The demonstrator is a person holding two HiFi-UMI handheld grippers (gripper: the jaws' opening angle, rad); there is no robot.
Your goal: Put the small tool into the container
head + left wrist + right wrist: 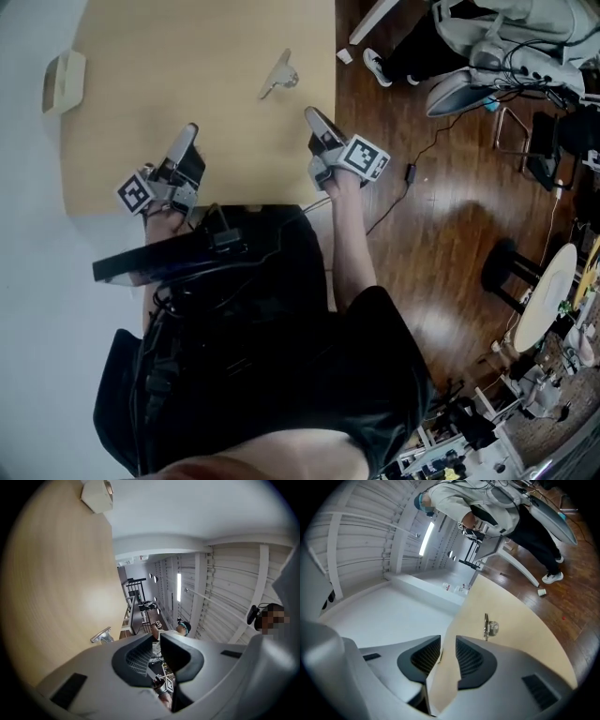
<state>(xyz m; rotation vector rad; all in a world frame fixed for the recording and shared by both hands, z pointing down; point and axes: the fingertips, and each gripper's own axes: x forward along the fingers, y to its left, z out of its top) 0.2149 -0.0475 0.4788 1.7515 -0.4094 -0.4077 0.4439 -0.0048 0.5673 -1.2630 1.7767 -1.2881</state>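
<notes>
Right gripper (311, 114), held level over the near right part of the wooden table (187, 56): jaws well apart, nothing between them, only bare tabletop and a white surface showing through the gap. Left gripper (191, 129), level beside it over the near left part of the table: jaws parted by a narrow gap, nothing gripped. Each held in one hand, marker cubes toward the table's near edge.

Small tool (278, 78), a slim metal piece with a rounded shiny part, lying on the tabletop ahead of the right gripper's tips and a little toward the left gripper's side. Near the right jaws but clearly apart from them, farther from the left ones. Touched by neither gripper.

Container (64, 81), cream and box-like, at the table's edge well ahead of the left gripper and out to its left. Well apart from the small tool, farther still from the right gripper. Inside too small to make out.

Off to the right gripper's right, past the table's edge: dark wooden floor (450, 234), a black cable (410, 173) trailing across it, and a person (487, 33) in a pale top, black trousers and white shoes.
</notes>
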